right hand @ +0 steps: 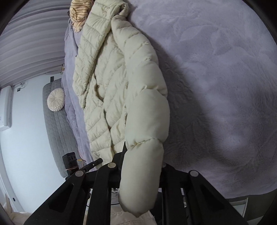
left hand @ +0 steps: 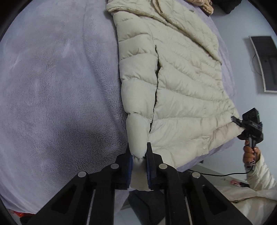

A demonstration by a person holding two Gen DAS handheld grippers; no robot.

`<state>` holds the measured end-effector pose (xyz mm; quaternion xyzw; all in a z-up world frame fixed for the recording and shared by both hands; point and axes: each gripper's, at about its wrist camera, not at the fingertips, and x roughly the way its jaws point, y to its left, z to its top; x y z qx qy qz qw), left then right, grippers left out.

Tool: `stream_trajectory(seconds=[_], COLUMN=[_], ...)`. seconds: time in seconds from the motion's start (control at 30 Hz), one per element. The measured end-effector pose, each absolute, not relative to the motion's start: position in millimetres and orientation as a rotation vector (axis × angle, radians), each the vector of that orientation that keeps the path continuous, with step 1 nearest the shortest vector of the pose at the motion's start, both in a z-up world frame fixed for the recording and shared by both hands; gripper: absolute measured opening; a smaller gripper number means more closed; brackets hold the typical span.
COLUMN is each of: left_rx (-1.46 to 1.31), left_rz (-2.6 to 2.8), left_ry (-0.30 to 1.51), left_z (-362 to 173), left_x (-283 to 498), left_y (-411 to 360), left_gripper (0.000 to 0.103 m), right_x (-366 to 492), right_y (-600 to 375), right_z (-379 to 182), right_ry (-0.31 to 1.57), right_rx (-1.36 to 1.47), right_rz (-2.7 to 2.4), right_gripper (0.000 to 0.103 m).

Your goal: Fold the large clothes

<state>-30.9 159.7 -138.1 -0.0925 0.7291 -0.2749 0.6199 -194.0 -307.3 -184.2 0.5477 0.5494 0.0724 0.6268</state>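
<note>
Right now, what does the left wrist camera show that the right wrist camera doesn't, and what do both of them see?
Only the left wrist view shows the left claw shut on the jacket's cuff, a hand holding the other claw at the hem, and a dark panel on the wall. Only the right wrist view shows the sleeve draped over the right claw, a round cushion and a striped garment. Both show the cream puffer jacket on the lavender blanket.
</note>
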Motion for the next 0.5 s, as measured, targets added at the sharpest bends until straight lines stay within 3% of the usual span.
stream_trajectory(seconds=[0.03,0.5], left_rx=[-0.283,-0.559], left_rz=[-0.672,-0.724], left_ry=[1.667,1.430], left_z=[-131,-53], left_x=[-28,77], left_y=[164,164], left_gripper=[0.007,0.007], right_x=[-192,-121], right_y=[-307,-330], right_z=[-178,-84], right_ry=[1.240,0.905], right_rx=[1.266,1.363], right_rz=[0.179,0.244], right_gripper=[0.016,0.015])
